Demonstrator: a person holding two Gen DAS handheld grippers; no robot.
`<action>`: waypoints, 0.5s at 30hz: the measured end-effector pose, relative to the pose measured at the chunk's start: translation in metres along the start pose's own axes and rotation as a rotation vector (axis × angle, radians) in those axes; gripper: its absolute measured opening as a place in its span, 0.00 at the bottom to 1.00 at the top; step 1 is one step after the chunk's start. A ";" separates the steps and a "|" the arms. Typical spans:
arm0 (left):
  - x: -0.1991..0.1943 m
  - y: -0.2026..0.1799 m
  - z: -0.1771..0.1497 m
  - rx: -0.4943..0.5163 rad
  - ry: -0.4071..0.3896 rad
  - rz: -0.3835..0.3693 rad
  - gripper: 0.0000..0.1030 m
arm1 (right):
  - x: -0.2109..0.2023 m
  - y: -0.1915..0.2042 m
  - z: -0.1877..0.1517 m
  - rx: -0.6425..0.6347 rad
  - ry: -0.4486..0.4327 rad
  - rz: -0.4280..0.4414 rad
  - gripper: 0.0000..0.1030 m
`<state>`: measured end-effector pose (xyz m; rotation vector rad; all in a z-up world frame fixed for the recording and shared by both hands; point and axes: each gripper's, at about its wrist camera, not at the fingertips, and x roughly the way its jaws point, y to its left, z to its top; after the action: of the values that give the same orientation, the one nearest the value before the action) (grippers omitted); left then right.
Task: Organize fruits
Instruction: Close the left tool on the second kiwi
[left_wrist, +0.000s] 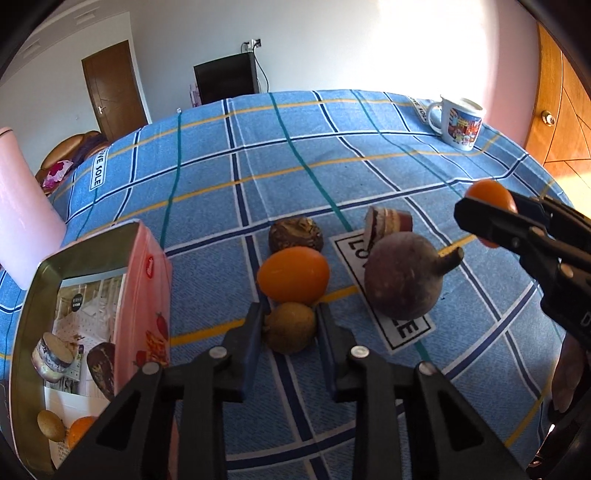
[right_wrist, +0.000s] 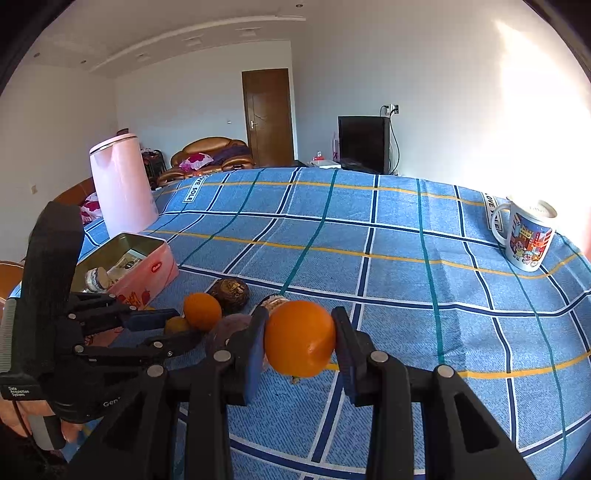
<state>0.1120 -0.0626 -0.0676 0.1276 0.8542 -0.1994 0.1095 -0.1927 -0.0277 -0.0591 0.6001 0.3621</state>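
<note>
- Blue plaid cloth (left_wrist: 369, 155) covers the table in the left wrist view, with a wooden door, a dark TV and a cartoon mug (left_wrist: 458, 123) at the far edge.
- At the near left stands the pink tin (left_wrist: 144, 295), open on top; inside show a small brown fruit (left_wrist: 51, 424), part of an orange (left_wrist: 79, 430), a little jar and a dark piece, so some sorting looks done.
- Left gripper (left_wrist: 290, 326) sits low on the cloth, its fingers closed against a small brown kiwi-like fruit (left_wrist: 290, 326), which appears to rest on the cloth.
- Loose on the cloth beyond it: an orange fruit (left_wrist: 293, 274) touching the brown one, a dark rough ball (left_wrist: 295, 233), a big purple-brown round fruit with a stub stem (left_wrist: 404, 280) and a layered cut piece (left_wrist: 386, 223).
- Right gripper (left_wrist: 491, 216) hangs to the right above the cloth, clamped on an orange (left_wrist: 489, 195).

- Same cloth and room in the right wrist view, plus a pink bin (right_wrist: 122, 184) behind the tin (right_wrist: 147, 269) and the mug (right_wrist: 526, 238) far right.
- Right gripper (right_wrist: 299, 338) has its fingers pressed on both sides of the orange (right_wrist: 299, 338), lifted clear of the table.
- Left gripper (right_wrist: 173, 328) lies low at left beside the loose orange fruit (right_wrist: 202, 311) and the dark ball (right_wrist: 229, 291).
- My judgement: roughly midway. Two fruits are in hand and well apart from the tin, and about four pieces remain to be collected.
</note>
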 end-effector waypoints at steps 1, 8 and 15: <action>-0.002 0.002 0.000 -0.011 -0.008 -0.003 0.29 | -0.001 0.000 0.000 0.002 -0.003 0.000 0.36; -0.020 0.010 -0.002 -0.044 -0.104 -0.011 0.29 | -0.007 0.000 0.000 -0.001 -0.036 0.022 0.36; -0.035 0.006 -0.003 -0.021 -0.187 0.022 0.29 | -0.011 0.003 -0.001 -0.015 -0.063 0.041 0.36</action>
<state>0.0888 -0.0520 -0.0431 0.0971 0.6679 -0.1793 0.0997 -0.1939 -0.0220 -0.0497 0.5372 0.4065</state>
